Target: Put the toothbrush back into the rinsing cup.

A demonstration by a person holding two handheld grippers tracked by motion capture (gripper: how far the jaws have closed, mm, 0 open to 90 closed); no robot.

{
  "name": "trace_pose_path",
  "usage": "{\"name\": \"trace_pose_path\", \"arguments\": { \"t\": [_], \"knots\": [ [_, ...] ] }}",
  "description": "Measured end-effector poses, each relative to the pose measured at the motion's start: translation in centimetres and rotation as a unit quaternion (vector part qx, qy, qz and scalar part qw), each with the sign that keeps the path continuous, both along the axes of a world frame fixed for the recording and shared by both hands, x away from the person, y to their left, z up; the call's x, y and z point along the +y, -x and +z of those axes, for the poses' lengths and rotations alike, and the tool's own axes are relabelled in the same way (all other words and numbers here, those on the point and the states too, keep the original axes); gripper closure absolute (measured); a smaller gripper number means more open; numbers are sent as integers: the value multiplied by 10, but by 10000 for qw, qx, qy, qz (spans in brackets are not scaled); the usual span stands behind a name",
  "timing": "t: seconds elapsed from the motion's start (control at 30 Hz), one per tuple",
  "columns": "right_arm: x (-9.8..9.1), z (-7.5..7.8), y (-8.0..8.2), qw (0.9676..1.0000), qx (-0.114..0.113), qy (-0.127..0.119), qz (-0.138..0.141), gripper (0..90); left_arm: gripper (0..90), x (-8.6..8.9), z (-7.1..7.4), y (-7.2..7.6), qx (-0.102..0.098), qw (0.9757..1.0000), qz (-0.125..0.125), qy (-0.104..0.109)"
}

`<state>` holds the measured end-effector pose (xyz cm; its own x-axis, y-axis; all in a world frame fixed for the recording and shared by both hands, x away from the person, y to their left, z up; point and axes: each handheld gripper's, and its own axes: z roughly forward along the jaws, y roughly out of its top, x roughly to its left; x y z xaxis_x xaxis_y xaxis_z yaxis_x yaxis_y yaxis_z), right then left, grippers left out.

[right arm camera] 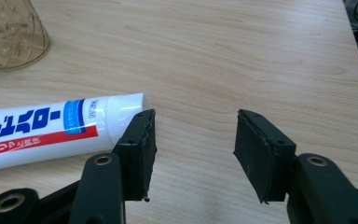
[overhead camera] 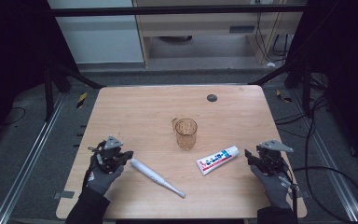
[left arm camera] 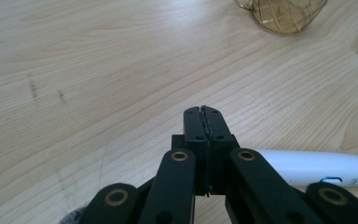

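An amber glass mug (overhead camera: 186, 133) stands upright near the table's middle; its base appears in the left gripper view (left arm camera: 282, 15) and in the right gripper view (right arm camera: 10, 35). A white electric toothbrush (overhead camera: 156, 177) lies diagonally at the front, its handle end beside my left gripper (overhead camera: 127, 155). That gripper (left arm camera: 204, 112) is shut with nothing between its pads, and the toothbrush (left arm camera: 317, 167) lies just to its right. A white toothpaste tube (overhead camera: 217, 159) lies right of centre. My right gripper (right arm camera: 193, 133) is open, its left pad next to the tube's cap (right arm camera: 126, 106), nothing between the jaws.
The wooden table (overhead camera: 140, 112) carries a small dark round inset (overhead camera: 211, 98) near its far edge. Cables (overhead camera: 326, 172) trail on the floor to the right. Metal rails (overhead camera: 28, 154) run along both sides of the table.
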<state>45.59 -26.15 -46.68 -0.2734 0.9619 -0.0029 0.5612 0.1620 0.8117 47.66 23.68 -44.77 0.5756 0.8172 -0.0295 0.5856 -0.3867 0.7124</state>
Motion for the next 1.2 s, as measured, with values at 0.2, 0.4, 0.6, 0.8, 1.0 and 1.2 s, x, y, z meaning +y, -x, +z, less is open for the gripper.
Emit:
{"name": "trace_pose_path", "arguments": {
  "t": [0.2, 0.4, 0.6, 0.8, 1.0, 1.2],
  "knots": [
    [8, 0, 2, 9998, -16, 117, 135, 470, 900, -17, -10, -11, 212, 9992, -288, -187],
    [7, -1, -1, 9998, 17, 126, 143, 468, 900, -19, -16, -13, 359, 9981, -407, -284],
    [7, -1, -1, 9999, 30, 111, 114, 461, 900, -19, -19, -11, 406, 9974, -470, -353],
    [6, -2, -1, 9998, 48, 136, 99, 457, 900, -17, -21, -9, 484, 9969, -475, -396],
    [5, -1, -1, 9999, 52, 131, 70, 455, 900, -13, -22, -4, 495, 9971, -450, -375],
    [4, -2, -1, 9998, 44, 166, 63, 452, 900, -9, -23, 4, 568, 9963, -503, -413]
  ]
}}
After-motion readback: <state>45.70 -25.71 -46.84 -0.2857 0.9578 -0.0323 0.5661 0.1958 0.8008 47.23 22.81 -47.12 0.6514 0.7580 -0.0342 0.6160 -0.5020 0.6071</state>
